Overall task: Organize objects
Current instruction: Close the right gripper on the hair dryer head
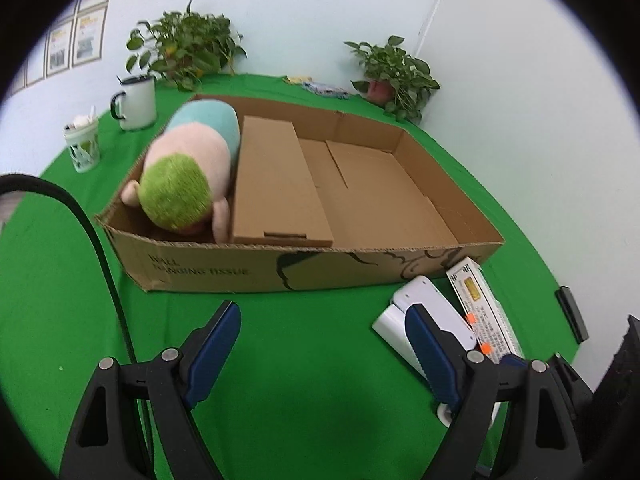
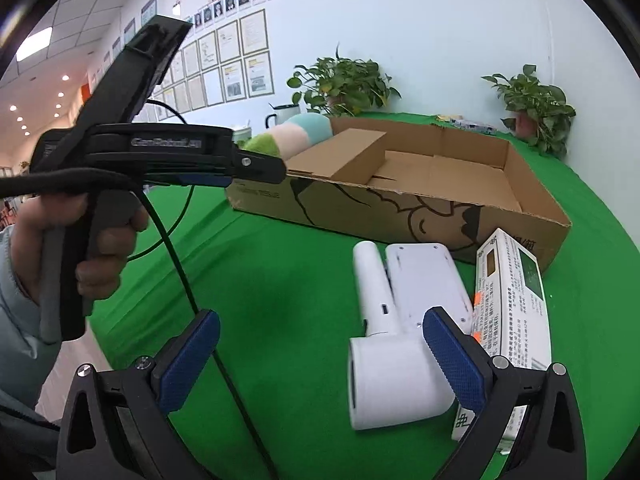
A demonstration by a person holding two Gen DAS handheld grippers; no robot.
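Note:
A shallow cardboard tray lies on the green cloth. Inside it at the left is a plush toy with a green head, and beside the toy a closed brown box. In front of the tray's right corner lie a white hand-held device and a white printed carton, side by side. My left gripper is open over bare cloth, its right finger overlapping the device. My right gripper is open and empty; the white device and carton lie by its right finger.
A hand holds the left gripper at the left of the right wrist view, with a black cable hanging from it. A white mug, a patterned cup and two potted plants stand behind the tray.

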